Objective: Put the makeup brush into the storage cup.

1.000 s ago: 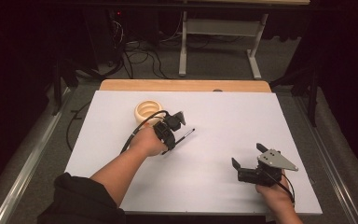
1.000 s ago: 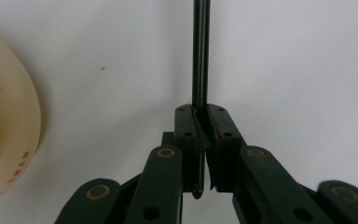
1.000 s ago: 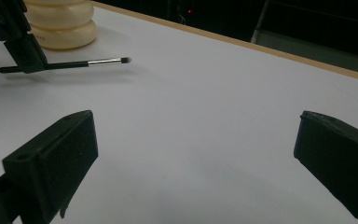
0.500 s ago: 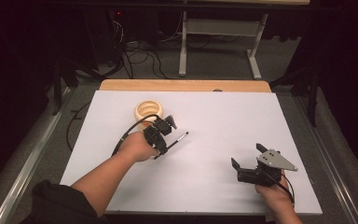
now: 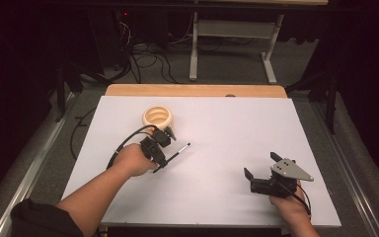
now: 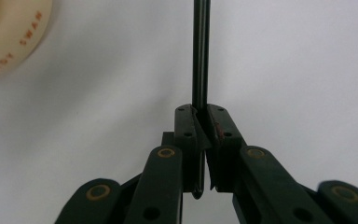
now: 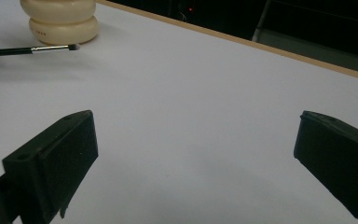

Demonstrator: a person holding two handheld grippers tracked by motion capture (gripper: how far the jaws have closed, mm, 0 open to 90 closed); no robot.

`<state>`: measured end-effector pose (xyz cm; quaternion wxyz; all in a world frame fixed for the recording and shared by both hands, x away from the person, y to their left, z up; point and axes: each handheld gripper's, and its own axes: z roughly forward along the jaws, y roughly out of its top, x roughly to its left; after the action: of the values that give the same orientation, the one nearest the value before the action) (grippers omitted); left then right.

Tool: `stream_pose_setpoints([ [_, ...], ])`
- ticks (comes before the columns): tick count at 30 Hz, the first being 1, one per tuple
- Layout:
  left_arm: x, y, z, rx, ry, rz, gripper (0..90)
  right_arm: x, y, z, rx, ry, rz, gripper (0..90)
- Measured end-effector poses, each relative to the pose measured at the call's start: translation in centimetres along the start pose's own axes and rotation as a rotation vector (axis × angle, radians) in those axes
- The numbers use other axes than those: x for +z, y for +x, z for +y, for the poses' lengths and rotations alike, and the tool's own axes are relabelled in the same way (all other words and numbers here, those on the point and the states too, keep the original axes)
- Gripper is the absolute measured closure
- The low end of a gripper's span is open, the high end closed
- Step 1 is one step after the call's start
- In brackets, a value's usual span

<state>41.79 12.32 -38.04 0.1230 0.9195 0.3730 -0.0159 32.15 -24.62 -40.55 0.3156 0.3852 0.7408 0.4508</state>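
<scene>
Two black jaws of our left gripper (image 6: pixel 200 140) pinch the thin brush (image 5: pixel 176 150) by its handle, just beside the cream holder (image 5: pixel 158 117) on the white table (image 5: pixel 227 128). We judge the brush light, stiff along the shaft and prone to swivel, with soft bristles at its tip, so gripping mid-handle suits it. Our right gripper (image 5: pixel 260 173) waits well apart, jaws spread wide with nothing between them.
</scene>
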Motion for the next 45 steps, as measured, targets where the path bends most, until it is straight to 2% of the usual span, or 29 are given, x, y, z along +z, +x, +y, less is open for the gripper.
stream_pose_setpoints([
  [19,-0.9,1.1,-3.7,-0.019,0.016,0.016,83.6,0.0,0.0,0.0,-0.006,-0.001,0.0,0.7],
  [21,-0.9,1.2,-4.1,-0.029,0.0,0.02,83.6,0.0,0.1,0.0,-0.005,0.005,-0.002,0.7],
  [24,-0.6,1.4,-4.7,-0.045,-0.023,0.003,83.7,0.1,0.0,0.0,-0.006,0.003,-0.002,0.7],
  [27,-0.4,1.5,-4.9,-0.052,-0.027,-0.003,83.7,0.0,0.0,0.0,-0.001,0.001,-0.001,0.7],
  [39,-0.8,1.3,-5.2,-0.045,-0.052,-0.019,83.7,0.0,0.0,-0.1,-0.001,0.002,-0.002,0.7],
  [45,-0.7,1.2,-5.6,-0.05,-0.11,-0.048,83.7,0.0,0.0,-0.1,-0.002,0.002,-0.001,0.7],
])
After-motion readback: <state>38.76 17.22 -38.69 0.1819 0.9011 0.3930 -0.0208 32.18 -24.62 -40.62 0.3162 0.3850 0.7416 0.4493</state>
